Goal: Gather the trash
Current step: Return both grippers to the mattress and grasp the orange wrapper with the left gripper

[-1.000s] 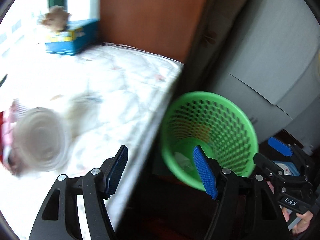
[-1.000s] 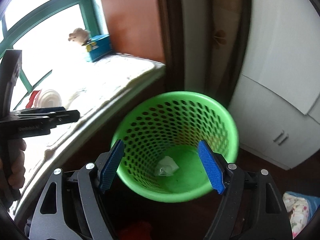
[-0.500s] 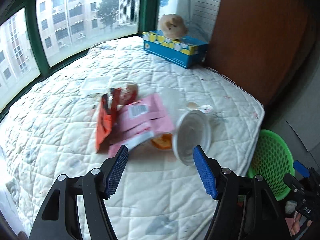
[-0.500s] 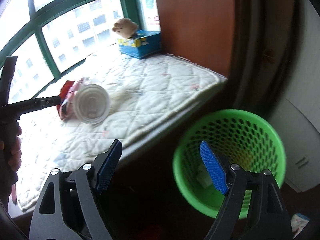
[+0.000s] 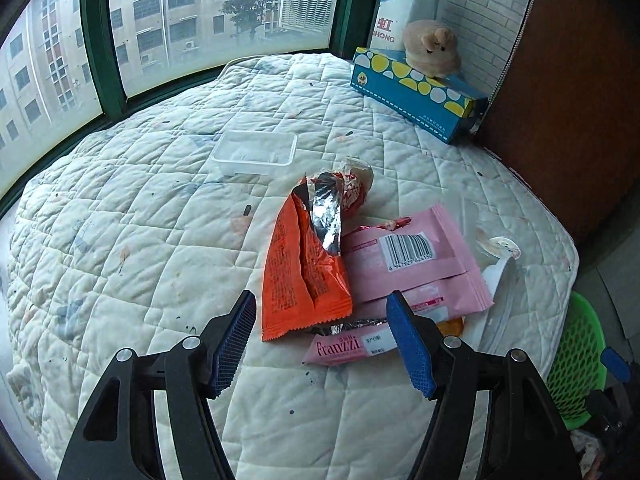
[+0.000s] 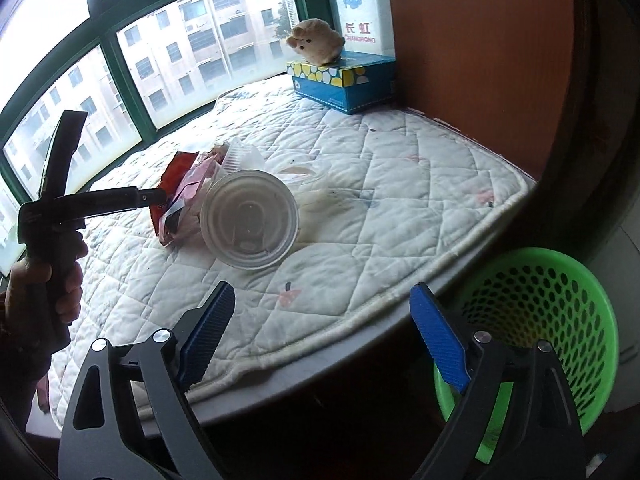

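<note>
Trash lies piled on a white quilted mattress [image 5: 140,240]: an orange wrapper [image 5: 304,272], a pink packet [image 5: 412,264], a pink Franzzi bar [image 5: 344,348], a crumpled wrapper [image 5: 352,184] and a clear cup [image 6: 250,220] on its side. A clear plastic tray [image 5: 256,152] sits farther back. My left gripper [image 5: 322,344] hovers open just in front of the orange wrapper and the bar, holding nothing. My right gripper [image 6: 322,340] hangs over the mattress edge, its jaws opening and empty, with the green basket [image 6: 536,320] to its right.
A blue tissue box [image 5: 416,92] with a plush toy [image 5: 432,48] on top stands in the far corner by the window. A brown panel [image 6: 480,60] bounds the mattress on the right. A hand [image 6: 44,288] holds the left gripper's handle.
Both views have swung away from the green basket to the mattress. The left gripper now faces the wrapper pile. The right jaws have spread wider.
</note>
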{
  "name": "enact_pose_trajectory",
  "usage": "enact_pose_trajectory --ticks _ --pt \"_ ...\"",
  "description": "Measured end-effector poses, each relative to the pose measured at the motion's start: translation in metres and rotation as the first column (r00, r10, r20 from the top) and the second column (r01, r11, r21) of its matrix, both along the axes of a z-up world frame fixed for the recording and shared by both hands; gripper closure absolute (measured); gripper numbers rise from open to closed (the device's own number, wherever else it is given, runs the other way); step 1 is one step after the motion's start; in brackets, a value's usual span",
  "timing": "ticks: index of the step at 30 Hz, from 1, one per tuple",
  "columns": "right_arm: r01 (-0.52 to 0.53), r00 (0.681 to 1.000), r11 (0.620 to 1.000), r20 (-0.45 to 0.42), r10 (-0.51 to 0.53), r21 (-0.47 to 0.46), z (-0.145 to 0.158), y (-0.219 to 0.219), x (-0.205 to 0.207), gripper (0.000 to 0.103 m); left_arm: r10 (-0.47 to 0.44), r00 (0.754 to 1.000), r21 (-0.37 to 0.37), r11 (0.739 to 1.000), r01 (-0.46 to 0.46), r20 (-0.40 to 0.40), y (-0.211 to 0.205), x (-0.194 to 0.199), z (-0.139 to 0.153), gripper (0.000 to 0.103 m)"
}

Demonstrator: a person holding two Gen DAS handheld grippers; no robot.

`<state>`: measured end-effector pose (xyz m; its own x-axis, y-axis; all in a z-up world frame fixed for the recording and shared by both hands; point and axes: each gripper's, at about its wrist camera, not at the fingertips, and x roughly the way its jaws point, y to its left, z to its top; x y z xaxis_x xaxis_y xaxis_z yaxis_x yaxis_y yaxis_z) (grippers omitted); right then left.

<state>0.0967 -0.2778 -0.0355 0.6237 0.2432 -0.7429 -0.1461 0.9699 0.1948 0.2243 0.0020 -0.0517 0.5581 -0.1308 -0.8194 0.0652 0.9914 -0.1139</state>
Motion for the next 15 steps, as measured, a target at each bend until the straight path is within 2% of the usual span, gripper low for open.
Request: enact_pose_trajectory --ticks 7,12,14,15 --pt "-0.058 0.998 0.998 -0.012 0.059 0.019 -0.008 0.022 0.021 0.01 -0.014 1.0 -0.013 1.0 0.013 -0.014 0.007 0.018 -0.011 0.04" --pt "-0.084 0.996 0.996 -0.025 0.085 0.041 -0.014 0.032 0.039 0.009 -0.043 0.999 -0.026 0.999 0.043 -0.021 0.008 0.024 -0.014 0.053" --pt "-0.093 0.995 0.994 -0.032 0.095 0.057 -0.017 0.035 0.046 0.007 -0.058 0.998 -0.04 0.998 0.057 -0.024 0.009 0.026 -0.014 0.064" --pt "-0.097 0.994 0.993 -0.037 0.1 0.067 -0.019 0.036 0.05 0.007 -0.066 0.997 -0.048 0.997 0.064 -0.027 0.009 0.026 -0.014 0.067"
